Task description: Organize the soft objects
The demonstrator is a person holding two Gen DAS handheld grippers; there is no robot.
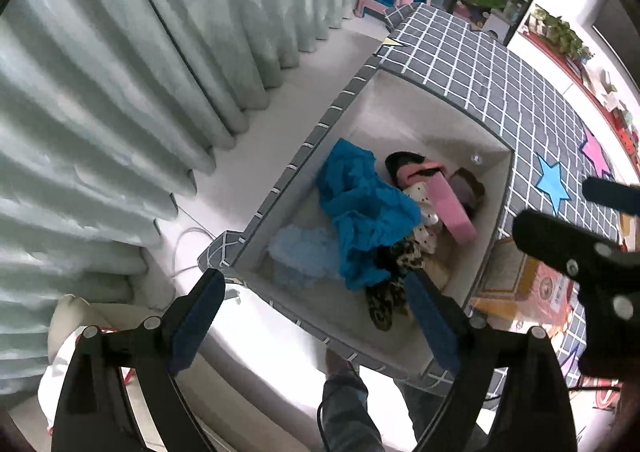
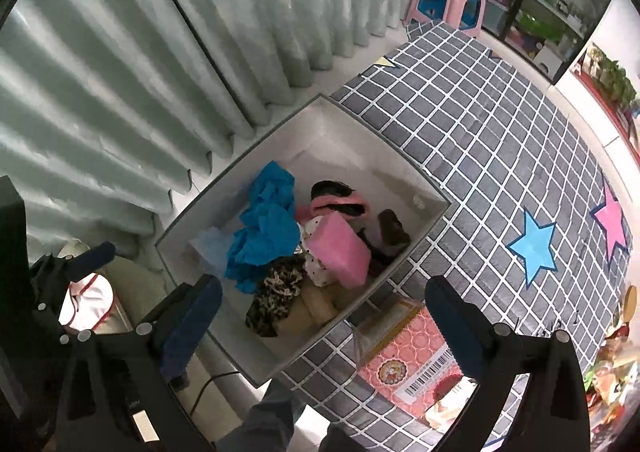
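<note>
While both my tongs hang above the open storage box (image 1: pixel 404 100), neither one pinches anything. My left gripper (image 1: pixel 316 312) stands spread wide over the box's near corner, its blue pads (image 1: pixel 196 316) clear of the fabric below. My right gripper (image 2: pixel 324 316) is spread just as wide over the box's near rim, with nothing between its fingers; from the left wrist it shows as a dark shape off the box's right side.

Under the box's near edge I see my trouser leg (image 1: pixel 348 400). Just right of the box, a pink printed packet (image 2: pixel 416 356) with a barcode lies on the grey checked cloth (image 2: pixel 500 156).

Inside the box sit the soft things. Nearest me is a leopard-print piece (image 2: pixel 276 300), beside a beige cloth (image 2: pixel 316 308). Left of the middle, a bright blue crumpled cloth (image 2: pixel 264 228) lies over a pale blue one (image 2: pixel 210 246). A pink sponge block (image 2: pixel 340 252) rests tilted near the middle, on a white dotted fabric (image 2: pixel 318 266). Behind it, toward the box's far wall, lie a pink-and-black item (image 2: pixel 340 200) and a brownish one (image 2: pixel 390 230).

Left of the box, on the floor, is a white bag with red trim (image 2: pixel 90 300). Beyond the box, pale green curtains (image 2: pixel 160 72) hang to the floor. On the cloth right of the box are a blue star (image 2: pixel 534 248) and a pink star (image 2: pixel 612 220). Far past the box stands a pink stool (image 2: pixel 448 4).
</note>
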